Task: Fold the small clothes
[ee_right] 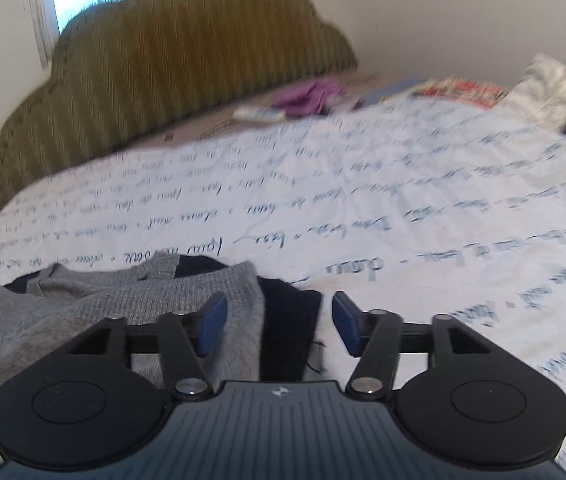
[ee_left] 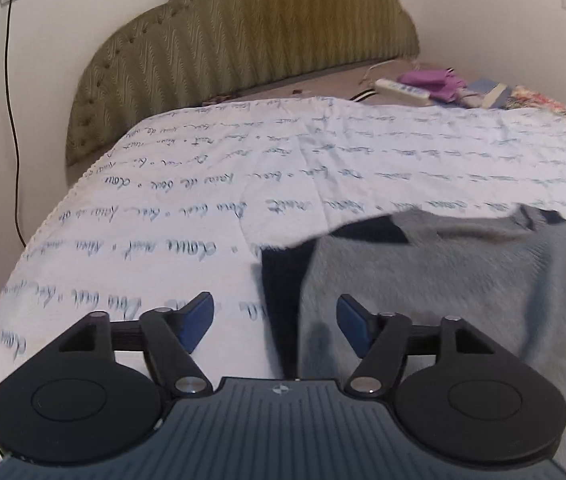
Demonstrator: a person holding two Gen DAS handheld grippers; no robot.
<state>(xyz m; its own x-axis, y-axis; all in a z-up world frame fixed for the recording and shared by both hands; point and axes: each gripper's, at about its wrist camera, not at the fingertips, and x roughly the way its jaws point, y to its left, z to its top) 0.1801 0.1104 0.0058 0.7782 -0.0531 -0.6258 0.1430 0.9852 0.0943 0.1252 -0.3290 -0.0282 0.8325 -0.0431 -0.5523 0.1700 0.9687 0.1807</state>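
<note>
The sweater (ee_left: 443, 280), grey knit with dark navy trim, lies flat on the bed's script-printed sheet (ee_left: 203, 200), and everything else here is best placed from it. The left claw (ee_left: 275, 326) hangs over the sweater's left edge, its jaws spread with nothing between them; one blue pad sits over bare sheet, the other over grey knit, and the navy band runs up the gap. The right claw (ee_right: 279, 324) mirrors this at the sweater's right edge: spread, empty, left pad over the knit, right pad over the sheet, the navy strip between. In the right wrist view the sweater (ee_right: 123, 308) shows a rumpled collar region on its far side, where layers look overlapped. The green headboard (ee_left: 243, 40) stands well beyond the sweater, with a purple cloth (ee_left: 435, 80) and a remote (ee_left: 403, 90) near it.

The sweater looks part-folded, and I judge that both claws are free to take a fresh hold. To do that well, each claw should come down on the navy edge at matching points, pinching all layers there rather than only the top one. Lift just enough to clear the sheet, carry both sides evenly, and lay the fold so the edges line up. The sheet itself is loose and could get pinched along with the knit.
</note>
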